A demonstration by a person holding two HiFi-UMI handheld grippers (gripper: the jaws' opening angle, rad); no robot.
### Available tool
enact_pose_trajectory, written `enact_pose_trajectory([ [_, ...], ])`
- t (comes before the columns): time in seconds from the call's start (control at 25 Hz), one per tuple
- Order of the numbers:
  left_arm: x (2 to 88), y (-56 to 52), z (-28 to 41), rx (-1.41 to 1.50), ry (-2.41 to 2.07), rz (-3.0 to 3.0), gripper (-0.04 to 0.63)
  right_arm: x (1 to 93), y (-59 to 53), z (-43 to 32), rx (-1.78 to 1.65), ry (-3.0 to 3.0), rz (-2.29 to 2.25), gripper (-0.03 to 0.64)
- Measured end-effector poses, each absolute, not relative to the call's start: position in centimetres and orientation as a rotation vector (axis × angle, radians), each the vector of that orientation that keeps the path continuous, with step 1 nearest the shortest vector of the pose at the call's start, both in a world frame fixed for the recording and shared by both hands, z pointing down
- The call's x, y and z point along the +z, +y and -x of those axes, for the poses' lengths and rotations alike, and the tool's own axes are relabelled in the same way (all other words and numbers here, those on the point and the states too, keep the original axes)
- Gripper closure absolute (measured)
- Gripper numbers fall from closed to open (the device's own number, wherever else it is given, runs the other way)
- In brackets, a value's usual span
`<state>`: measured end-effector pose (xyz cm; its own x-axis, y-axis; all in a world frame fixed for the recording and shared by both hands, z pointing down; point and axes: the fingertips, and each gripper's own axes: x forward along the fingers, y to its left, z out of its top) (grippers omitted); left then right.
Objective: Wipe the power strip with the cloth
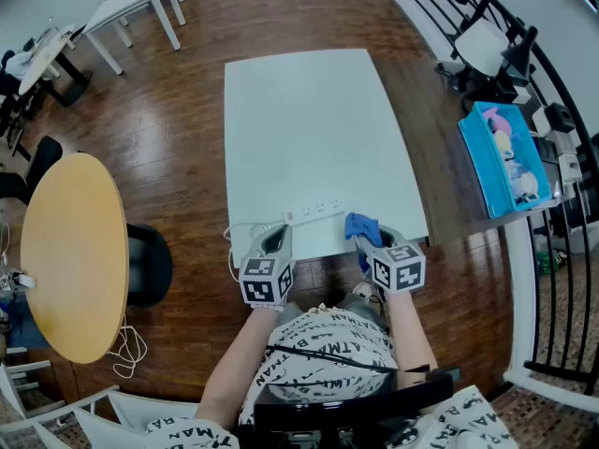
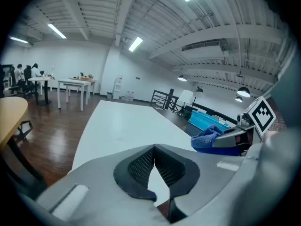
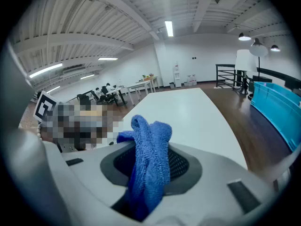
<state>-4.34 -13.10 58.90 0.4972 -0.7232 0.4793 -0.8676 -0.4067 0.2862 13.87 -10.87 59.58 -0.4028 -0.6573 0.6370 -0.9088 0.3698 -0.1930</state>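
Note:
A white power strip point(image 1: 314, 210) lies near the front edge of the white table point(image 1: 309, 129), its cord point(image 1: 230, 237) trailing off the left corner. My right gripper point(image 1: 370, 237) is shut on a blue cloth point(image 1: 361, 226), held just right of the strip's end at the table edge. In the right gripper view the cloth point(image 3: 149, 166) bunches up between the jaws. My left gripper point(image 1: 274, 239) hovers at the front edge, just short of the strip, shut with nothing in it point(image 2: 154, 171). The left gripper view also catches the cloth point(image 2: 207, 137).
A round wooden table point(image 1: 73, 255) and a black chair point(image 1: 150, 265) stand to the left. A blue bin point(image 1: 505, 157) sits on a dark bench to the right, beside a black railing point(image 1: 552, 92). White desks point(image 1: 140, 3) are at the back left.

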Motion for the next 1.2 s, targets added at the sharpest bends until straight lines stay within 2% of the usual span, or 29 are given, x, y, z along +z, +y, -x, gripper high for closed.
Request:
enact_pose_trajectory([
  [0.2,60.3,-13.6,4.1,0.477,-1.228,-2.291,0.582,59.7,-11.7,-13.9,0.743,-2.17,-1.369,0.482],
  [0.24,61.1,-13.6,4.0,0.524,-1.192,-2.308,0.559,59.7,-11.7,-13.9,0.747,-2.167,-1.376,0.482],
  [0.36,63.8,-13.5,4.0,0.656,-1.063,-2.344,0.426,59.8,-11.8,-14.0,0.757,-2.15,-1.393,0.482],
  [0.56,66.8,-14.7,4.2,0.87,-0.933,-2.474,0.311,59.8,-12.2,-12.5,0.74,-2.13,-1.377,0.482],
  [0.84,69.8,-17.4,2.8,1.117,-0.74,-2.617,0.284,59.7,-12.6,-10.8,0.718,-2.111,-1.343,0.482],
  [1.2,71.9,-17.9,1.6,1.247,-0.598,-2.658,0.275,59.5,-13.8,-9.2,0.705,-2.122,-1.31,0.482],
])
